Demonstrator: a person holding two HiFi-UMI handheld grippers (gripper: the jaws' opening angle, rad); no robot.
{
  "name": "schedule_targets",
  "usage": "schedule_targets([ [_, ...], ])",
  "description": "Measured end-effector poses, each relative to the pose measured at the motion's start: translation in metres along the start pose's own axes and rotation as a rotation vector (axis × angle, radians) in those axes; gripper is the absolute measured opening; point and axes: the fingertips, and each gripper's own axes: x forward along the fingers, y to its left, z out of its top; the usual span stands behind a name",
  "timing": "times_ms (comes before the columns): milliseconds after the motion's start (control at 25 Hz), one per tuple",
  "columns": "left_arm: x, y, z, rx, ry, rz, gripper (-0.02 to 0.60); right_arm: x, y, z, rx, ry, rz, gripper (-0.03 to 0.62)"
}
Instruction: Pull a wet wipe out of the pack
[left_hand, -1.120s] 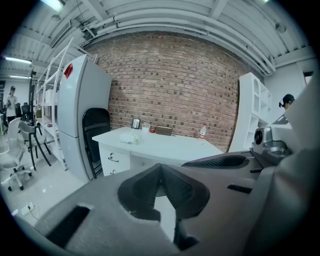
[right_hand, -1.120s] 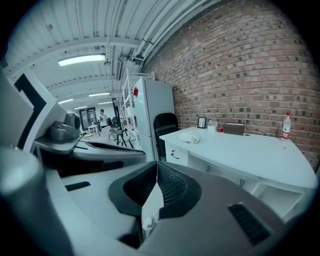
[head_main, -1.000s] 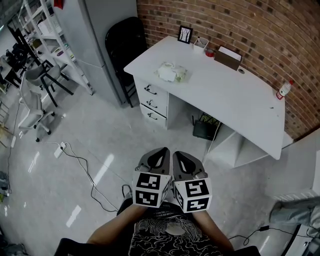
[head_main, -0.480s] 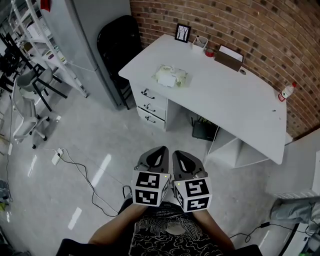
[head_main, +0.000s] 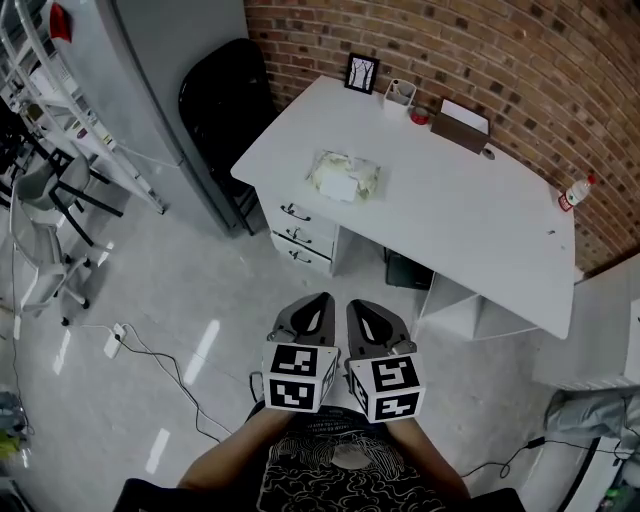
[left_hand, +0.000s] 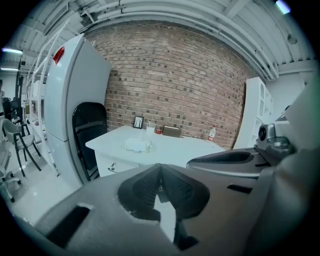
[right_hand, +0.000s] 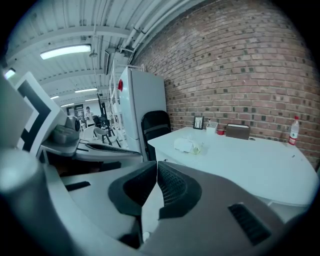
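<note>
Person's nearing bench (head_main: 460, 215) w/ wet wipe pack (head_main: 343, 177); left tool (head_main: 318, 316) & right tool (head_main: 364, 320) staying closed, holding nothing, pull not started.

We hold the left gripper (head_main: 322, 300) and right gripper (head_main: 354, 304) side by side above the floor (head_main: 150, 330), well short of the desk (head_main: 470, 220); the pack (head_main: 343, 177) lies there, apart from box (head_main: 460, 125) and bottle (head_main: 570, 193).

White bench (head_main: 470, 210) against a brick wall (head_main: 520, 60), framed picture (head_main: 360, 72), white cup (head_main: 399, 95) and brown box (head_main: 461, 125) near its back edge, bottle (head_main: 570, 193) at its right end, drawers (head_main: 300, 235) beneath, black chair (head_main: 215, 110) beside a tall grey cabinet (head_main: 150, 80), cable (head_main: 170, 355) across the floor
</note>
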Motion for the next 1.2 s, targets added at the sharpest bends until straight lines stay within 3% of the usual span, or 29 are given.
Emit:
schedule_targets([
  [680,0.056,0.080,0.049,0.025,0.002,-0.107,0.012,0.092,0.001,0.050,0.009,0.013,-0.110,0.018],
  [1200,0.081,0.100,0.060,0.046,0.001,-0.149,0.012,0.121,-0.008,0.061,0.020,0.006,-0.154,0.018],
])
